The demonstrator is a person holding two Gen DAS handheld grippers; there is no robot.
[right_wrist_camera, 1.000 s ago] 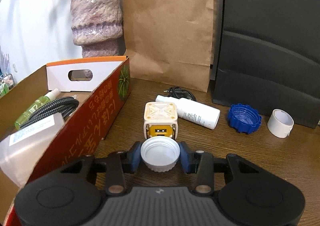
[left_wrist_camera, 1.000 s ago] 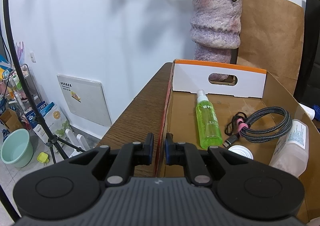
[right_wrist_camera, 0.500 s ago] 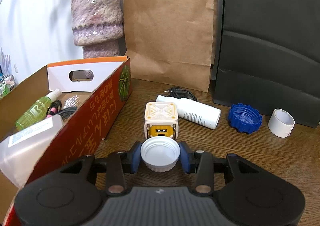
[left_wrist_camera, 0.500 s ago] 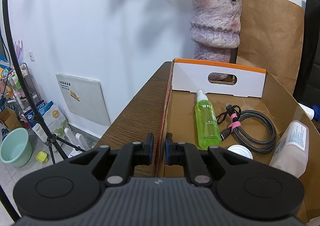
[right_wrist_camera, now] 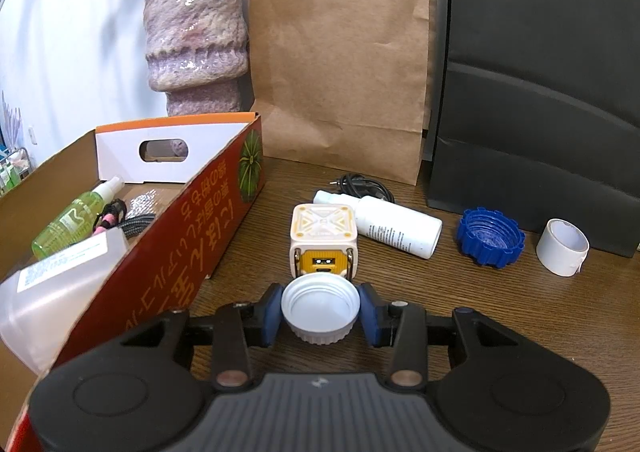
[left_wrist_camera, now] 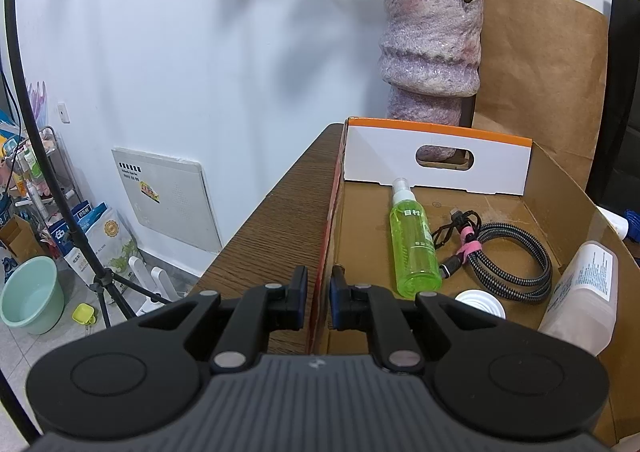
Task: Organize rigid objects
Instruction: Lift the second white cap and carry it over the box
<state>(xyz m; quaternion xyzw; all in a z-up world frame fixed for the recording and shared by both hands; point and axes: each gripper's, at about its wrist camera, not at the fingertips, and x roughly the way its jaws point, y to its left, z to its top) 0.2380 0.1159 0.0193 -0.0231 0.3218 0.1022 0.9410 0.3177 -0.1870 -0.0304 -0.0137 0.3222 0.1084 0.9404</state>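
Pinching the box's red side wall [left_wrist_camera: 320, 284], the left gripper [left_wrist_camera: 319, 298] is closed on it. From the right wrist, we see the right gripper [right_wrist_camera: 320, 316] clamped on a white ribbed cap [right_wrist_camera: 320, 310], open side up, above the table [right_wrist_camera: 500, 316].

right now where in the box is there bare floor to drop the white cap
Bare cardboard lies in the box at the far right corner, bordered by the white end wall, the right wall and the coiled cable. The near half is crowded: green spray bottle, cable, another white cap, clear bottle. The right gripper holds the white cap.
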